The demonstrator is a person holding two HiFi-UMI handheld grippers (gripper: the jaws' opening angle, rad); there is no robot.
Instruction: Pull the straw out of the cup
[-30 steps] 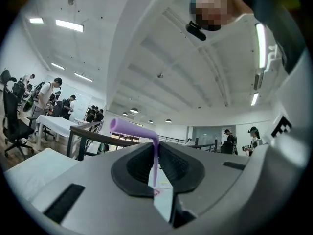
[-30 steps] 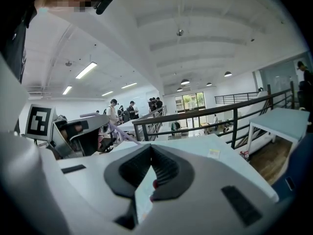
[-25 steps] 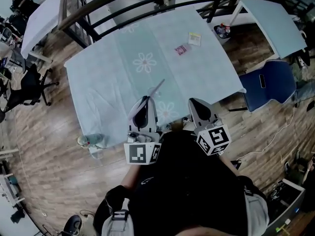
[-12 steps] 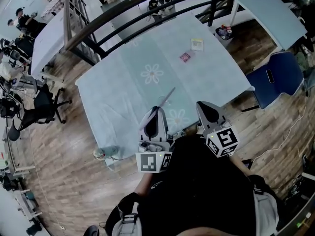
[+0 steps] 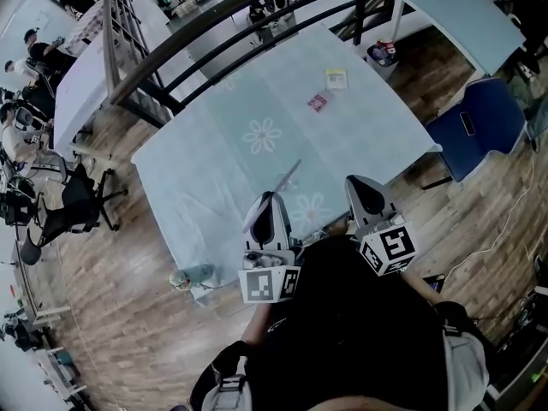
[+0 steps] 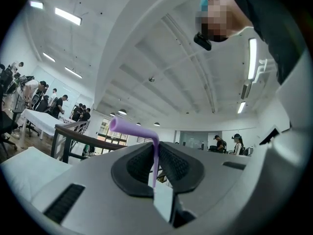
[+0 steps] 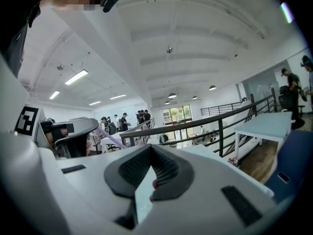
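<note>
A pale purple bendy straw (image 6: 154, 156) stands upright between the pads of my left gripper (image 6: 155, 143), which is shut on its stem. Its bent top (image 6: 128, 127) sticks out to the left above the jaws. In the head view the straw (image 5: 287, 176) slants up and away from the left gripper (image 5: 267, 199) over the near part of the table. My right gripper (image 5: 355, 182) hovers beside it to the right, its jaw tips closed together with nothing between them (image 7: 149, 148). The right gripper view shows the left gripper (image 7: 68, 136) with the straw (image 7: 110, 137). I cannot make out a cup.
The table wears a light blue cloth with flower prints (image 5: 262, 134), and two small packets (image 5: 318, 102) (image 5: 336, 79) lie near its far right. A black railing (image 5: 197, 45) runs behind it. A blue chair (image 5: 479, 122) stands at the right, and office chairs (image 5: 81, 208) at the left.
The head view has shifted a little. Both grippers stay where they were at the table's near edge, the left one still holding the straw.
</note>
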